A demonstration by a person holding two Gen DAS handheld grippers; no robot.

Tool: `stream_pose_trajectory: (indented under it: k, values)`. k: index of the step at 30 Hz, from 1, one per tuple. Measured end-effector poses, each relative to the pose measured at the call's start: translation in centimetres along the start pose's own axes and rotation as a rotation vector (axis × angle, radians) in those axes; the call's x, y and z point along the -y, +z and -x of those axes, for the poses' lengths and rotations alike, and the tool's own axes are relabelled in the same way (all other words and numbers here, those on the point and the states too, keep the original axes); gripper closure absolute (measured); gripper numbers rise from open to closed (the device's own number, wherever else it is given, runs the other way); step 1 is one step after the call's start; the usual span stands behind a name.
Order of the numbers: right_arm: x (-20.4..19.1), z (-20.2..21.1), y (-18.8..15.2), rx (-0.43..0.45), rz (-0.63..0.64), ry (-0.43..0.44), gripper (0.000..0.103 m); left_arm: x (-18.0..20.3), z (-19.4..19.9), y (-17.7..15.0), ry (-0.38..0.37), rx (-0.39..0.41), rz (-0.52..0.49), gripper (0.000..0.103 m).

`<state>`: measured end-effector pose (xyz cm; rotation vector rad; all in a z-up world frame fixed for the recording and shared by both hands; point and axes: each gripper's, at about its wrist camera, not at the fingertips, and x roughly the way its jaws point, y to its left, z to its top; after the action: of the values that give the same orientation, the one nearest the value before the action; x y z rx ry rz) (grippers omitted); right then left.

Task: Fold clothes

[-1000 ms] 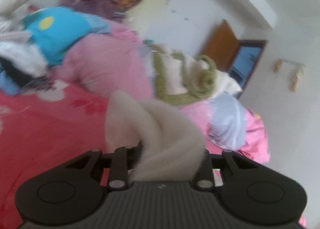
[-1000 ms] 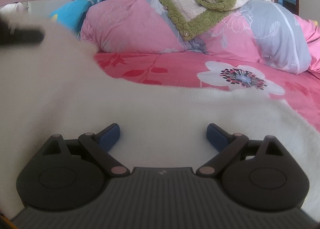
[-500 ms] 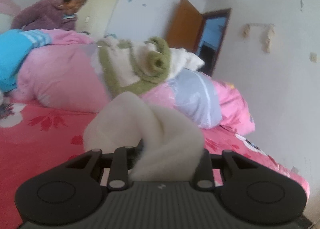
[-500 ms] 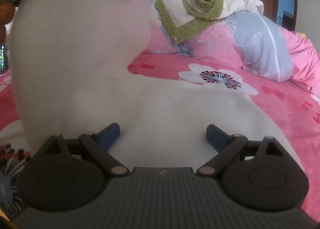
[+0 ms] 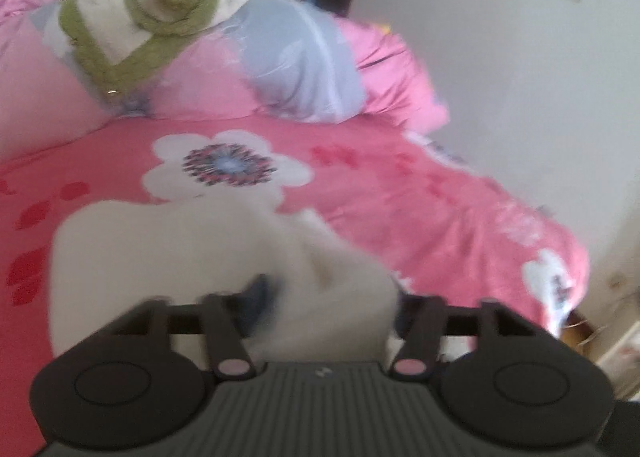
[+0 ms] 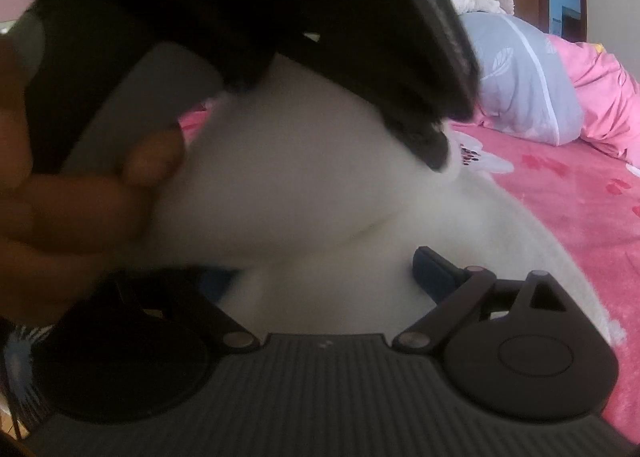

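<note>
Left wrist view: our left tool (image 5: 324, 309) is clamped on a bunch of the white garment (image 5: 168, 257), lifted just over the pink bed (image 5: 400, 185). Right tool (image 6: 324, 269) sits spread wide with the same cloth (image 6: 304, 161) draped between its fingers, gripping nothing. Our hand (image 6: 72, 197) and the left tool's body loom right above it.

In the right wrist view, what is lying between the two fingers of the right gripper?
The white garment fills the gap of the right gripper; its fingers stand apart. Above it, the left gripper holds the same cloth.
</note>
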<state>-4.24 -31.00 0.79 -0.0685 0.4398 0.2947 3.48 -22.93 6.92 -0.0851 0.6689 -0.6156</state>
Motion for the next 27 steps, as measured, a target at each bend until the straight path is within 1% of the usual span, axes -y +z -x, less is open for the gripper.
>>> stream_pose_trajectory:
  k: [2,6,9,13,16,19,21,24,27]
  values:
    - [0.0,-0.1,0.0,0.002,-0.002,0.002,0.009,-0.1,0.7,0.3,-0.049,0.019,0.01,0.021]
    - [0.0,-0.1,-0.2,0.006,-0.004,0.004,0.008,0.1,2.1,0.8,-0.123,0.05,0.03,0.021]
    - [-0.1,-0.2,-0.3,0.009,-0.004,0.003,0.008,0.0,3.6,0.9,-0.146,0.082,0.065,0.021]
    - [-0.1,-0.3,-0.5,0.014,-0.005,0.003,0.008,-2.4,7.0,-0.1,-0.145,0.158,0.146,0.02]
    - [-0.2,-0.3,-0.6,0.017,-0.004,0.001,0.008,-5.2,9.8,-1.4,-0.104,0.217,0.207,0.017]
    - [-0.3,-0.1,-0.7,0.02,-0.004,-0.002,0.008,-7.9,11.9,-2.5,-0.019,0.255,0.25,0.015]
    - [-0.3,0.0,-0.8,0.02,-0.005,-0.004,0.008,-9.7,12.7,-3.3,0.051,0.251,0.283,0.015]
    - [-0.3,0.3,-0.8,0.021,-0.005,-0.007,0.008,-12.1,12.8,-4.9,0.162,0.226,0.328,0.015]
    - [-0.3,0.2,-0.7,0.017,-0.007,-0.013,0.008,-14.2,12.1,-6.5,0.232,0.195,0.385,0.015]
